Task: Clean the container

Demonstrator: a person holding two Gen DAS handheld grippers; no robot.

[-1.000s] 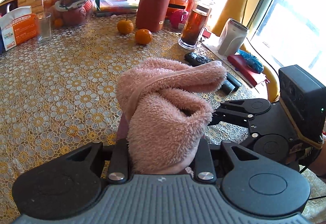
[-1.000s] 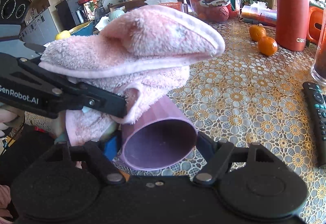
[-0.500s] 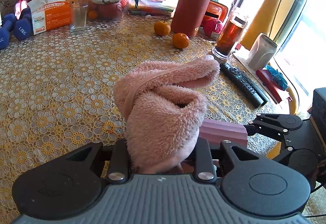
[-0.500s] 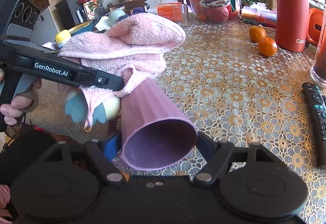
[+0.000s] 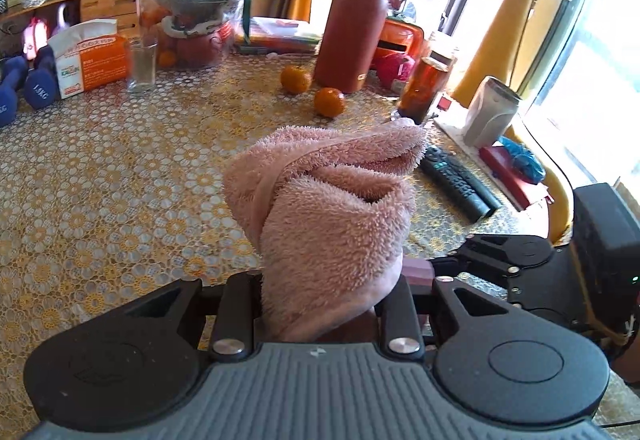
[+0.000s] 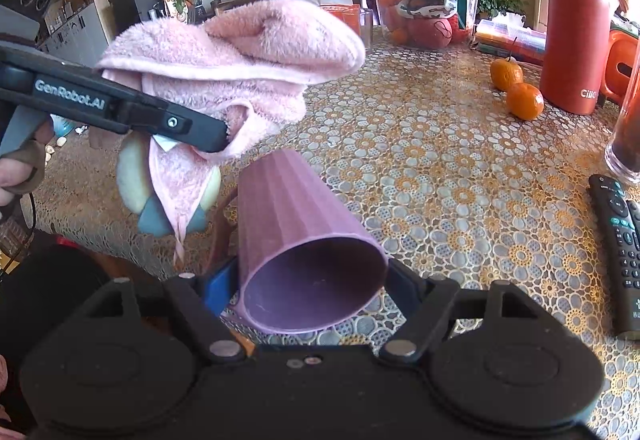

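Note:
A pink fluffy cloth is bunched between the fingers of my left gripper, which is shut on it. In the right wrist view the cloth hangs from the left gripper just above and left of the cup's closed end. My right gripper is shut on a purple ribbed cup, held on its side with the open mouth facing the camera. In the left wrist view only a sliver of the cup shows beside the cloth, with the right gripper to its right.
A lace-covered table carries two oranges, a red bottle, a remote, a glass of dark drink, a bagged fruit bowl, a tissue box, a glass, dumbbells and a steel tumbler.
The cloth lay draped over the cup a second ago. My left gripper has lifted it off and drawn it left, so the cup's ribbed side is now bare.

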